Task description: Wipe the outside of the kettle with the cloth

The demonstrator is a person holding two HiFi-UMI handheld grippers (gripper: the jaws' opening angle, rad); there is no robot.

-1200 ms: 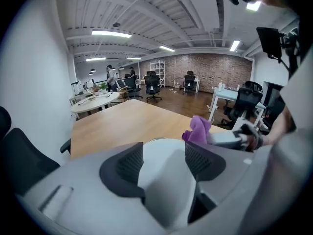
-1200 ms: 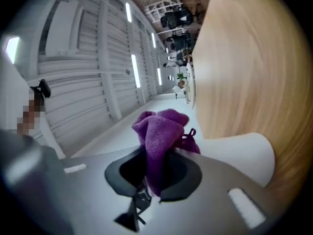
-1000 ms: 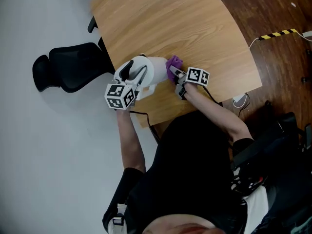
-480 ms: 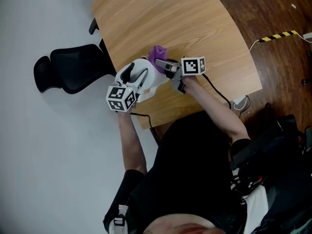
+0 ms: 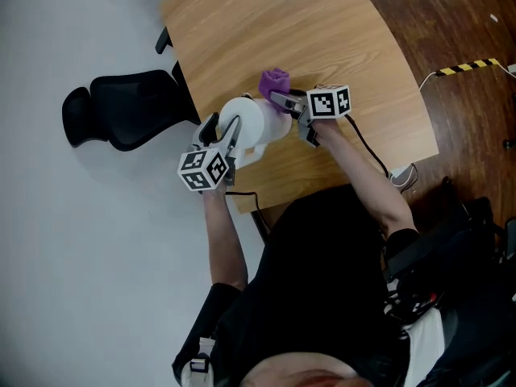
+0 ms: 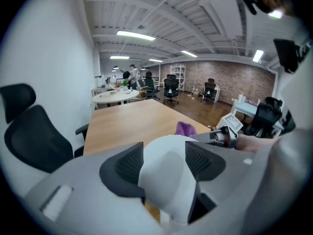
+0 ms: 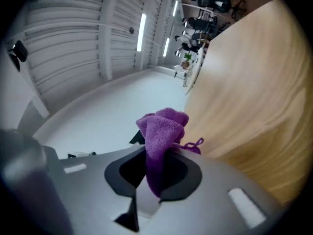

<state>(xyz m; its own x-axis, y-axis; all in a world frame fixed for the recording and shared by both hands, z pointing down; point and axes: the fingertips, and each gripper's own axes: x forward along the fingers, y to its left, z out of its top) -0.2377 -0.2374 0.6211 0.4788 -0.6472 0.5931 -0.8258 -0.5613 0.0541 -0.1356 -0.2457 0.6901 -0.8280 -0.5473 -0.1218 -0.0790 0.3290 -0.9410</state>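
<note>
Your right hand-held gripper (image 5: 280, 98), pinching the cloth (image 5: 274, 80), has risen along the kettle (image 5: 251, 119), which your left hand-held gripper (image 5: 229, 138) clamps: the wipe advances.

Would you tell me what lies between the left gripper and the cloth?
The white kettle, clamped in the left gripper, fills the stretch to the cloth, per the head view.

Clamps the left gripper (image 5: 228, 132) onto the kettle (image 5: 256, 118), jaws partway apart with a pad against each side of its rounded white body; reaches there with the left forearm (image 5: 218, 232) nearly straight, gripper tilted downward; pinches the purple cloth (image 5: 274, 80) in the right gripper (image 5: 280, 99), jaws closed on its fold; bends the right arm (image 5: 367, 180) at the elbow, gripper about level, across from the left.
</note>
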